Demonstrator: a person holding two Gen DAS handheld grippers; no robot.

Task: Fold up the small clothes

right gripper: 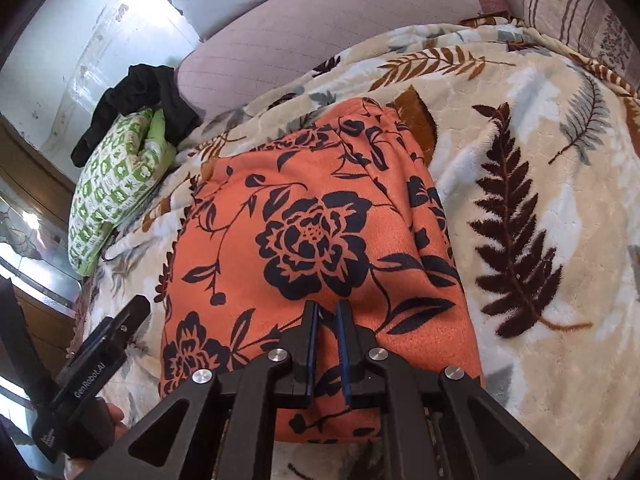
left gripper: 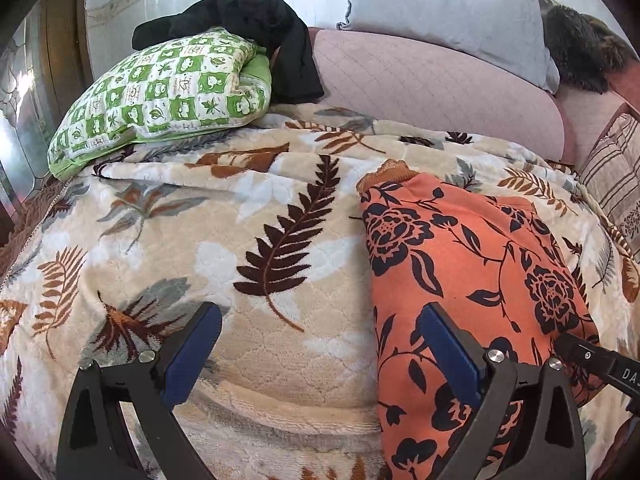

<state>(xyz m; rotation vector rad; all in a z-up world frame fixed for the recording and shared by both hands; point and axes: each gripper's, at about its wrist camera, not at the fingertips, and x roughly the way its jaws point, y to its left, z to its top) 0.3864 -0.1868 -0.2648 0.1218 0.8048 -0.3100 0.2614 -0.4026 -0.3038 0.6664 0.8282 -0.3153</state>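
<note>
An orange garment with a black flower print [left gripper: 472,264] lies folded on the leaf-pattern blanket [left gripper: 240,248]. In the left wrist view my left gripper [left gripper: 320,320] is open and empty; its right finger hangs over the garment's left edge, its left finger over the blanket. In the right wrist view the garment [right gripper: 320,232] fills the middle. My right gripper [right gripper: 327,312] has its jaws nearly together with the garment's near part between the pads, apparently pinching the cloth. The left gripper's body [right gripper: 100,360] shows at lower left.
A green-and-white checked pillow [left gripper: 160,96] with a black garment [left gripper: 256,28] on it lies at the back left. A pink quilted bolster [left gripper: 432,80], a grey pillow [left gripper: 440,12] and a striped cushion [left gripper: 612,184] line the back and right.
</note>
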